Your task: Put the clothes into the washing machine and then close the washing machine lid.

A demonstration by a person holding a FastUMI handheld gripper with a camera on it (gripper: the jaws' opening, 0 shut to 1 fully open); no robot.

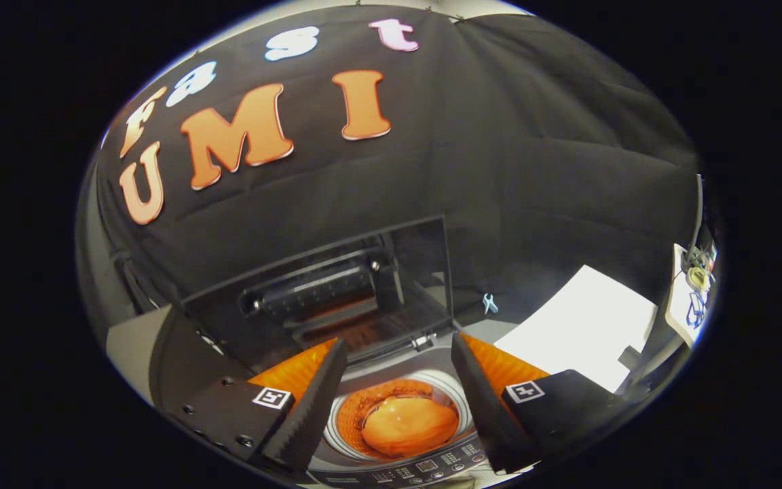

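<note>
My tool [398, 401] released, empty, low centre | orange clothes [409, 426] already inside washing machine [391, 468] drum between my fingers | lid [337, 292] upright beyond | next: close lid.

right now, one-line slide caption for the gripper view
Open gripper hovers above the washing machine, orange clothes already in the drum, lid standing open behind.

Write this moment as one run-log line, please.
gripper: open, empty, above drum | clothes: in drum | lid: up, not closed | next: likely close lid
</note>
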